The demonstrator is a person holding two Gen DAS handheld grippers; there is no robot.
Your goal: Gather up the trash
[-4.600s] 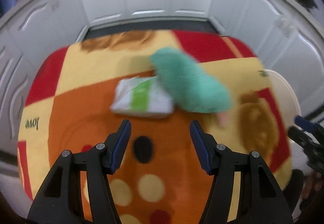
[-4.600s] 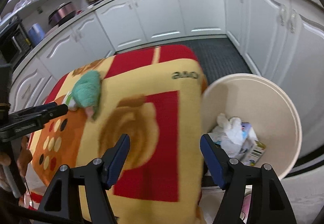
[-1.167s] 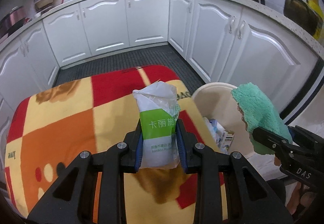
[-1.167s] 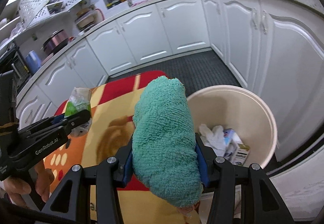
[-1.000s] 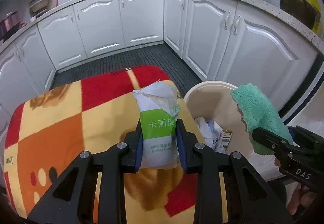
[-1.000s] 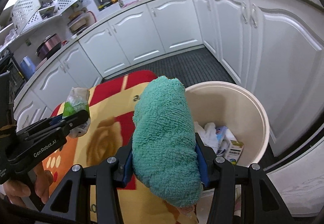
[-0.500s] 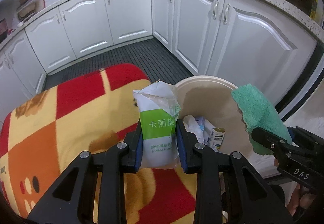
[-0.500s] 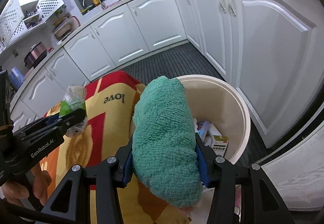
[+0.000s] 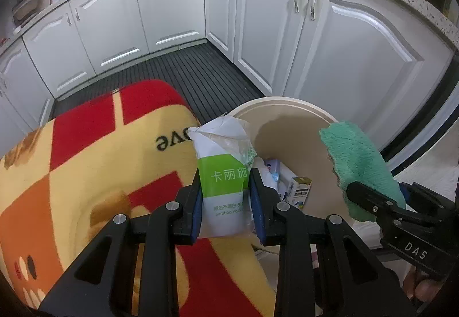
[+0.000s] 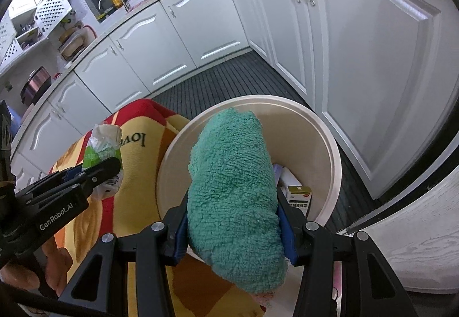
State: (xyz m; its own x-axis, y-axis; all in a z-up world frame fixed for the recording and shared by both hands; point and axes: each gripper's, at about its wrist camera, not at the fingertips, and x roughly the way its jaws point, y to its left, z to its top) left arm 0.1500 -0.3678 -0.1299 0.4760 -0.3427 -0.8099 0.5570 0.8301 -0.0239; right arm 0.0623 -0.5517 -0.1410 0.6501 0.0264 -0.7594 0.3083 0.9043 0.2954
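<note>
The trash is in our two tools now. Our left tool is clamped on a white and green tissue pack, crinkly and torn open at the top. Our right tool is clamped on a fluffy green cloth, rolled up fat. We hold both up in the air, the cloth over the round cream bin and the pack by its rim, next to the table with the bright blanket. Some small boxes lie in the bin already. We think what is left is to let go, so both things drop in.
</note>
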